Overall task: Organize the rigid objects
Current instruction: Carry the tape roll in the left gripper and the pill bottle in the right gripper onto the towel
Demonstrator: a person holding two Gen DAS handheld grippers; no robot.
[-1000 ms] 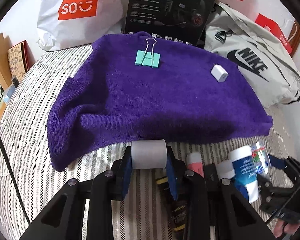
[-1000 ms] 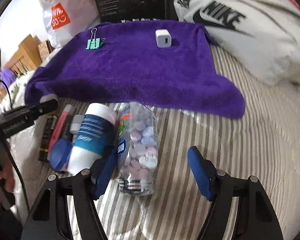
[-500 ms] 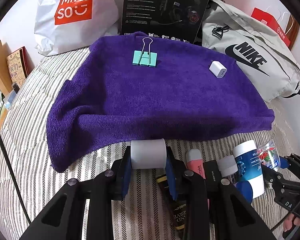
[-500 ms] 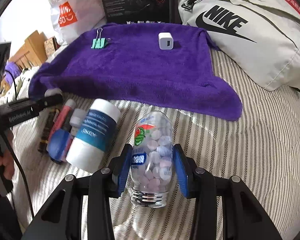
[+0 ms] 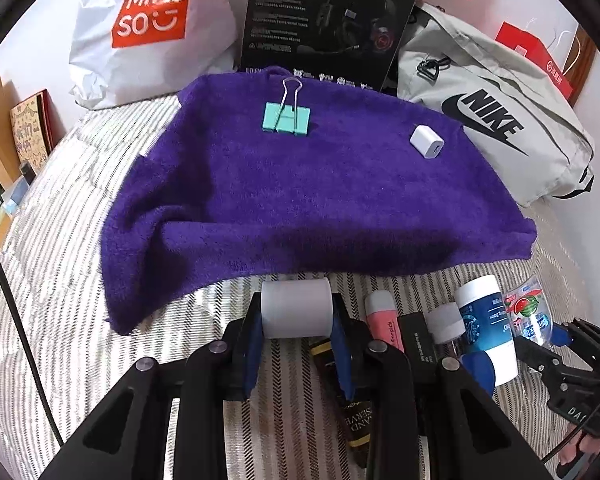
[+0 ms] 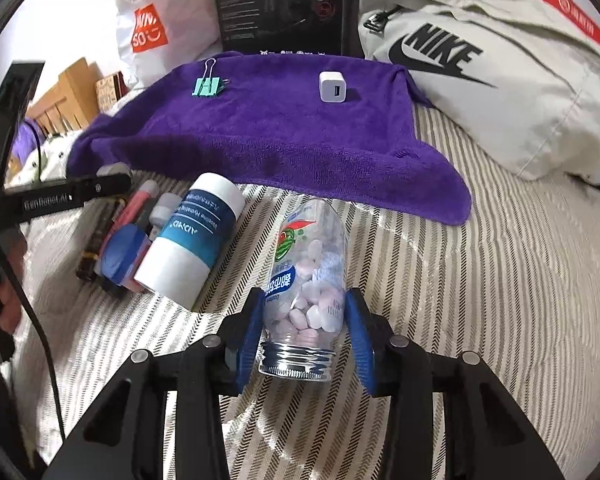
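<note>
A: What do you have in your left tool at this moment?

B: You hold a small white roll there. The blue pads press on both of its ends, so the tool is clenched on it. It sits just before the near edge of the purple towel, above the striped bed.

A: And your right tool?

B: Its jaws have just been closing, and now the pads grip a clear candy bottle at its sides. The bottle points away from you, its threaded neck toward the camera, and pink and white candies are inside.

A: Where are the other things?

B: Left of the candy bottle, on the bed near the towel's near edge, you see a group lying close together: a white and blue bottle, a blue cap, a pink tube and a dark tube. On the towel, toward its far edge, a green binder clip lies at the left and a white charger at the right, well apart.

A: And behind the towel?

B: A white shopping bag, a black box and a grey bag stand along the far side of the bed.
</note>
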